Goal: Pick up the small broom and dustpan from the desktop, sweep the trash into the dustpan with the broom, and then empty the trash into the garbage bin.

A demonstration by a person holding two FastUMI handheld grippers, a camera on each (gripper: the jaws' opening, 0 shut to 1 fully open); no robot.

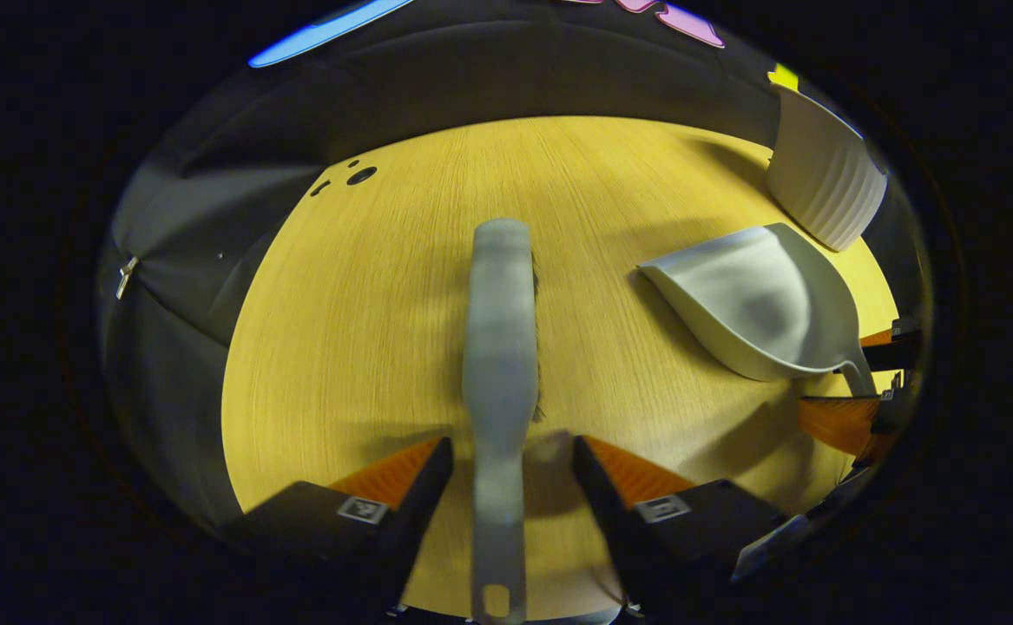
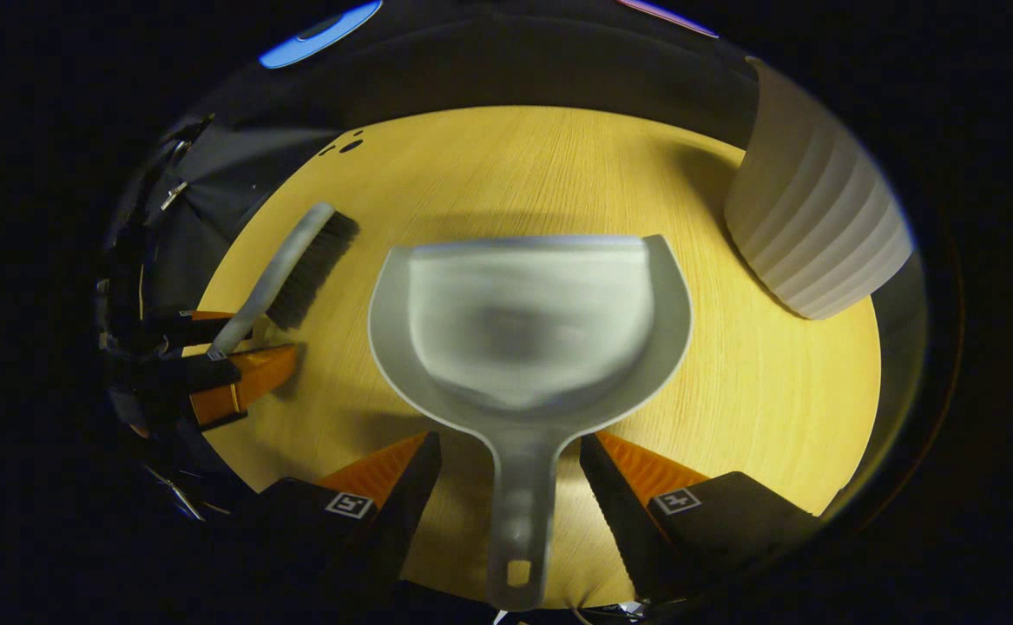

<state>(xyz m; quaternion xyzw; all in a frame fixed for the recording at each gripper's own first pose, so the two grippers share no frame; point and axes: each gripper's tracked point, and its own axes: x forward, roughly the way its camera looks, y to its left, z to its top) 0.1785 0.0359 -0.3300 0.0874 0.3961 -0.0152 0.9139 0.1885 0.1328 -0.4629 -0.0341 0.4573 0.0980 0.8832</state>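
Observation:
The small broom (image 1: 499, 330) lies on the wooden desktop (image 1: 367, 330), its grey handle running toward me and its dark bristles showing at its right side. My left gripper (image 1: 513, 444) is open, one finger on each side of the handle with gaps. The grey dustpan (image 2: 530, 321) rests flat with its mouth facing away. My right gripper (image 2: 510, 440) is open and straddles its handle without pressing it. The white ribbed garbage bin (image 2: 818, 234) stands at the far right of the desk. In the right gripper view the broom (image 2: 298, 260) lies left of the pan.
The dustpan (image 1: 753, 299) lies right of the broom, with the right gripper (image 1: 862, 391) behind its handle and the bin (image 1: 827, 178) beyond it. Small dark holes (image 1: 358, 174) mark the desk's far left corner. The black booth wall surrounds the desk.

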